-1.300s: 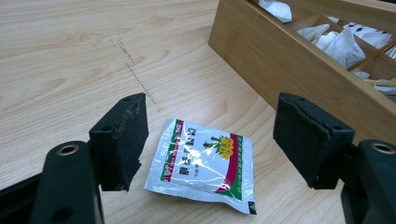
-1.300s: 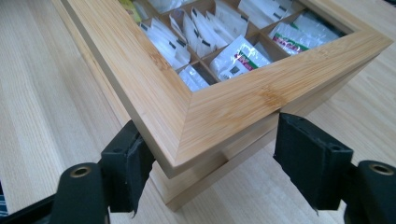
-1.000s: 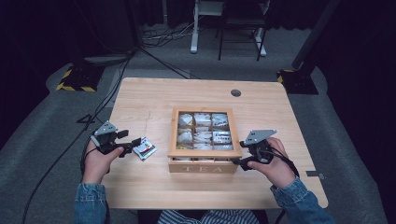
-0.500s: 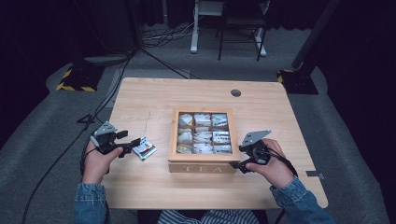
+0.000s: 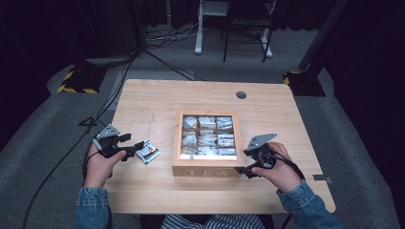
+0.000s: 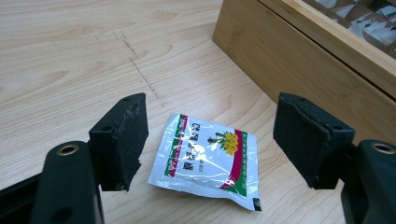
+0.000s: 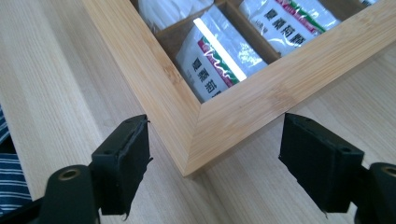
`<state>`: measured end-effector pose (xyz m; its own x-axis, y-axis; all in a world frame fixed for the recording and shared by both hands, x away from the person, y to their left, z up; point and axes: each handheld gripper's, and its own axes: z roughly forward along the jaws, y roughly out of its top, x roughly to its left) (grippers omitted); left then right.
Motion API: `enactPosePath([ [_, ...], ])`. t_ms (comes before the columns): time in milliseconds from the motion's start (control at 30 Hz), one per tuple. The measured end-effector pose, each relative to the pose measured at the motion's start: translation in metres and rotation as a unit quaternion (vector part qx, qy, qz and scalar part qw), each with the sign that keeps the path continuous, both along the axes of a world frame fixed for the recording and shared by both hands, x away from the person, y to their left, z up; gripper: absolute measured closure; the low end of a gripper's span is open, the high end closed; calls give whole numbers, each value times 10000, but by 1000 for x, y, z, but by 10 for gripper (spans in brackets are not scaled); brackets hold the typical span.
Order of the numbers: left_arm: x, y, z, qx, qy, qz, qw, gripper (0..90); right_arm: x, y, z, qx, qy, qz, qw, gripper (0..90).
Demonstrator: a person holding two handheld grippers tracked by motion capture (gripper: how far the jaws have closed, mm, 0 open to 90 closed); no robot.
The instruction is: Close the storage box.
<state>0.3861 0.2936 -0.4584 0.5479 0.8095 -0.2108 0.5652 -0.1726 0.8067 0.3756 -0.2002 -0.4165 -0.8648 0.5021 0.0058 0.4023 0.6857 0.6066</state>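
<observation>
Sachet (image 6: 205, 161) flat on table (image 5: 153, 100), beside tea box (image 5: 208, 167).

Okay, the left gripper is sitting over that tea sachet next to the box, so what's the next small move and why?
Probably lower the left gripper a little and close on the tea sachet. Its jaws stand open, one on each side of the sachet, which lies flat on the table beside the wooden tea box, untouched.

The table (image 5: 143, 186) is pale, matt wood with visible grain; the tea box (image 7: 177, 98) is smooth bamboo-like wood; the sachet (image 6: 205, 161) is glossy, crinkled foil-plastic; gripper pads (image 6: 123, 140) look rough black foam
</observation>
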Motion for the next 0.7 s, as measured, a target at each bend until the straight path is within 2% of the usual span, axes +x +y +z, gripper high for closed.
enactPosePath([
  [133, -2, 1, -1, 32, 27, 13, 10000, 273, 1, -2, 5, 137, -139, -23, 9998, 249],
  [233, -5, 3, -2, 71, 42, 39, 10000, 273, 4, -5, 10, 371, -237, -105, 9990, 251],
  [333, -7, 5, -2, 79, 49, 71, 9999, 273, 5, -7, 12, 445, -356, -157, 9983, 251],
  [367, -9, 6, -2, 81, 61, 109, 9999, 273, 7, -10, 15, 607, -403, -232, 9971, 252],
  [467, -11, 10, -3, 122, 54, 153, 9998, 272, 10, -14, 19, 795, -471, -375, 9950, 253],
  [667, -15, 15, -4, 151, 82, 259, 9995, 270, 17, -24, 23, 891, -661, -577, 9922, 253],
  [700, -17, 18, -5, 185, 99, 312, 9993, 270, 20, -30, 24, 876, -756, -668, 9910, 252],
])
